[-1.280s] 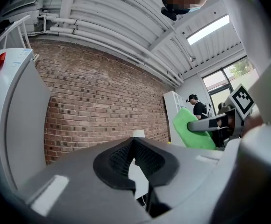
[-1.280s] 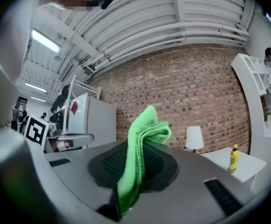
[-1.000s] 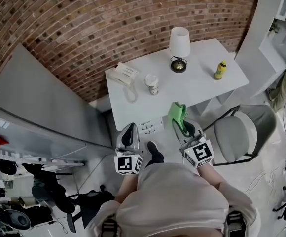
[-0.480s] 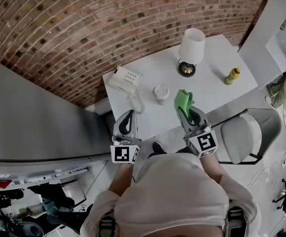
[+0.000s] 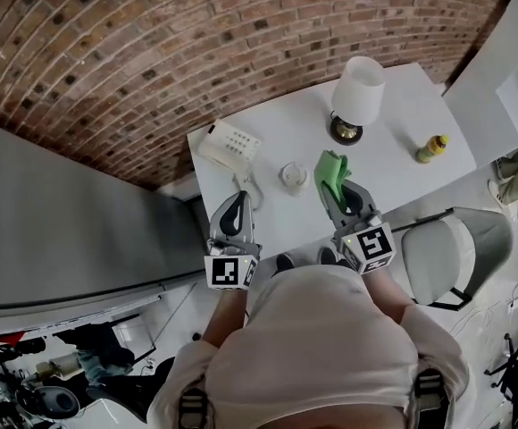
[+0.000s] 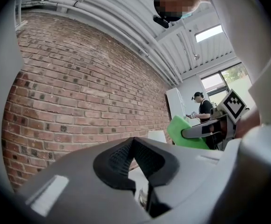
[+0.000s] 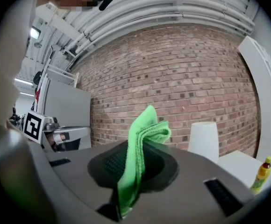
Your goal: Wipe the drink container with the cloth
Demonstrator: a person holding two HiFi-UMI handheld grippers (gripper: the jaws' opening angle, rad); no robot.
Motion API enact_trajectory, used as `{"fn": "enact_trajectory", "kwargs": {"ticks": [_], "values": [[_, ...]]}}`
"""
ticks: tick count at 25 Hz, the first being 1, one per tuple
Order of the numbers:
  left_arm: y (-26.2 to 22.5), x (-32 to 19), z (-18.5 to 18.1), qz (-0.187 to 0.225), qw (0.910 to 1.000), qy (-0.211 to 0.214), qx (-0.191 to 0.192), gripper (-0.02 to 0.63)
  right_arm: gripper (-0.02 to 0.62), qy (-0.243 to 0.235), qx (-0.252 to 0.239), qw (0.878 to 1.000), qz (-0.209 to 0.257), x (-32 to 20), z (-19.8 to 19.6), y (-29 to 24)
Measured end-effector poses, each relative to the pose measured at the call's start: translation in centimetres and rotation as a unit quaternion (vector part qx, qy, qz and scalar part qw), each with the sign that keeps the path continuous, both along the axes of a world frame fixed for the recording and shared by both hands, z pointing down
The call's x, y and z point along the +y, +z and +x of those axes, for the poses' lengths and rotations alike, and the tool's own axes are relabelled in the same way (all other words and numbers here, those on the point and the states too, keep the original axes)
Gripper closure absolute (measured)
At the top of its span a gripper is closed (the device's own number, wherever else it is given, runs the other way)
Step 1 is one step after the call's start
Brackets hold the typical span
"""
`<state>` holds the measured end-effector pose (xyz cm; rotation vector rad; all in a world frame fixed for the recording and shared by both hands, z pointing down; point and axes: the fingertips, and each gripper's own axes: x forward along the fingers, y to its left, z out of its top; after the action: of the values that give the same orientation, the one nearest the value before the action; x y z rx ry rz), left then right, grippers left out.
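Right fingers [image 7: 160, 166] clenched on the green cloth [image 7: 138, 153], which sticks up past the tips (folded, several layers). Left fingers [image 6: 113, 164] pressed together, nothing between them. Head view: left gripper [image 5: 238, 202] and right gripper [image 5: 337, 189] at the near edge of the white bench [image 5: 402, 114], lidded cup [image 5: 293, 176] mid-frame between them, clear of both. Lamp [image 5: 355, 96] upper right, yellow bottle [image 5: 431, 148] far right.

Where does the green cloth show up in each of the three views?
Head view: the green cloth is right of centre, sticking out of the right gripper.
Left gripper view: right of centre at mid height.
Right gripper view: dead centre, pinched between the jaws.
Shared landmark: the brick wall behind it.
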<state>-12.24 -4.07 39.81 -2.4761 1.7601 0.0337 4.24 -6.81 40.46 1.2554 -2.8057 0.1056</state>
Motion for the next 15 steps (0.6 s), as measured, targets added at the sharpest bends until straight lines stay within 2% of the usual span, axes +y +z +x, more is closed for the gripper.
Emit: {"fn": "enact_trajectory", "kwargs": {"ticks": [9,15], "values": [[1.9,-1.6,1.4,-0.022,0.9995,-0.023,-0.001,0.595,0.554,-0.045,0.017,0.999,-0.012,-3.5,-0.1,1.8],[2.4,-1.8,1.0,-0.033,0.9988,-0.037,-0.001,0.595,0.554,-0.069,0.058,0.994,-0.06,-5.5,-0.7,6.4]]}}
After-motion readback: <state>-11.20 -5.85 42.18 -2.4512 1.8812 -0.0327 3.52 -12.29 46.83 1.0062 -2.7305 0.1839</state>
